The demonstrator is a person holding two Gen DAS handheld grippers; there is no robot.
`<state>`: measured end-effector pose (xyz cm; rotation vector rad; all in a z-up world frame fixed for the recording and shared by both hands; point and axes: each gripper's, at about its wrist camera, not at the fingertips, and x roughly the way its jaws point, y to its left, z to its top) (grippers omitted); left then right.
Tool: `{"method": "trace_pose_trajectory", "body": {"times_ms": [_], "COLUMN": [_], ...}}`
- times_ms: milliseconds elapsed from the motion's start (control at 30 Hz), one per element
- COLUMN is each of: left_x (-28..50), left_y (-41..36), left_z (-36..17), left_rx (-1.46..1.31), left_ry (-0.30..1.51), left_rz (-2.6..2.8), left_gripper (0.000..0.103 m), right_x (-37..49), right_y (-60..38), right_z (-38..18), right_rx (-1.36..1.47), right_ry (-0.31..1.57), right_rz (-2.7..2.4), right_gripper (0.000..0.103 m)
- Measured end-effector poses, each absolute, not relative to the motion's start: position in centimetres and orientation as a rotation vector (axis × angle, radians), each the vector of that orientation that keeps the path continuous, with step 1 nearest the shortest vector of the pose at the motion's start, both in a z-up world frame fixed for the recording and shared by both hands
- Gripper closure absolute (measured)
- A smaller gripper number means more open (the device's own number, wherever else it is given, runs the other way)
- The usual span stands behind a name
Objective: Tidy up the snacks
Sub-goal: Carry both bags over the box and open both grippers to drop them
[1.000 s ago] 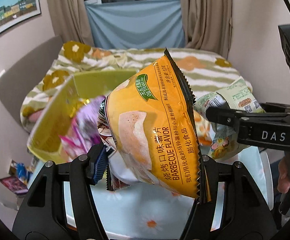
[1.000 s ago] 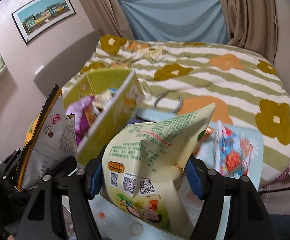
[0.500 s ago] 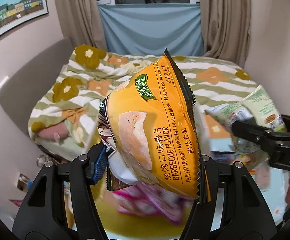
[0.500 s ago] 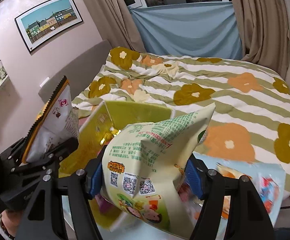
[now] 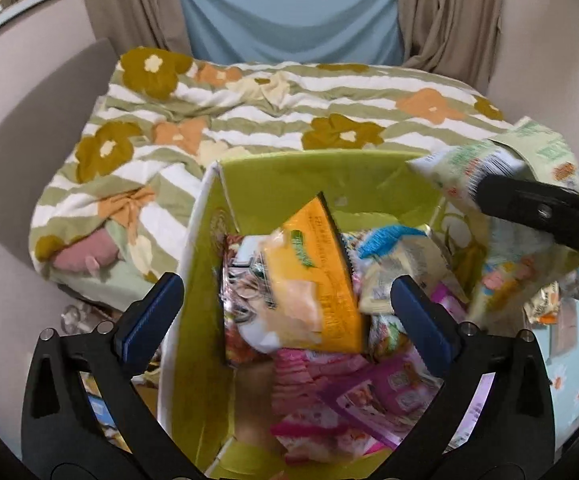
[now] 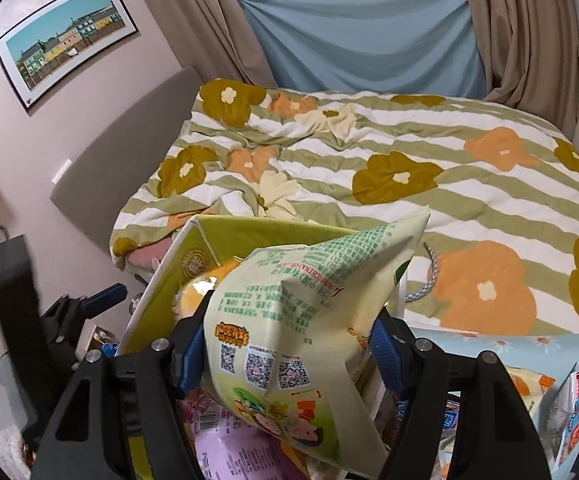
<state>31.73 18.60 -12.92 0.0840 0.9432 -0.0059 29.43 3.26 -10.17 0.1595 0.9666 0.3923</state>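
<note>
A lime-green open box [image 5: 321, 172] holds several snack packets. The orange barbecue chip bag [image 5: 317, 284] lies loose on top of them, blurred. My left gripper [image 5: 285, 304] is open and empty just above the box. My right gripper [image 6: 289, 348] is shut on a pale green snack bag [image 6: 297, 320] and holds it over the box's right side [image 6: 193, 256]. That bag also shows at the right of the left wrist view [image 5: 521, 184].
A bed with a striped flower duvet [image 6: 409, 168] lies behind the box. More snack packets [image 6: 569, 404] lie on a light blue flowered cloth [image 5: 569, 384] at the right. A framed picture [image 6: 65, 40] hangs on the left wall.
My left gripper opened and the orange chip bag dropped into the box. Both grippers moved over the box; the right one still holds the green bag.
</note>
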Motion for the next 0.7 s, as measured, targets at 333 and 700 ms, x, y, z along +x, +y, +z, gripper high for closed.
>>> {"method": "trace_pose_trajectory", "body": {"times_ms": [333,700], "left_x": [29.1,28.3], "left_y": [19.8,20.2], "left_z": [-14.1,-14.7], "left_rx": [0.014,-0.015], "left_ry": [0.987,1.016], "left_rz": [0.009,0.07], "left_gripper": [0.0,0.0], "right_x": [30.9,33.9], "right_y": [4.8,6.5], "right_z": [-11.0,-13.7], "right_rx": [0.136,0.114], "right_ry": [1.0,1.071], "right_rz": [0.409,0.447], "right_gripper": [0.038,0.018]}}
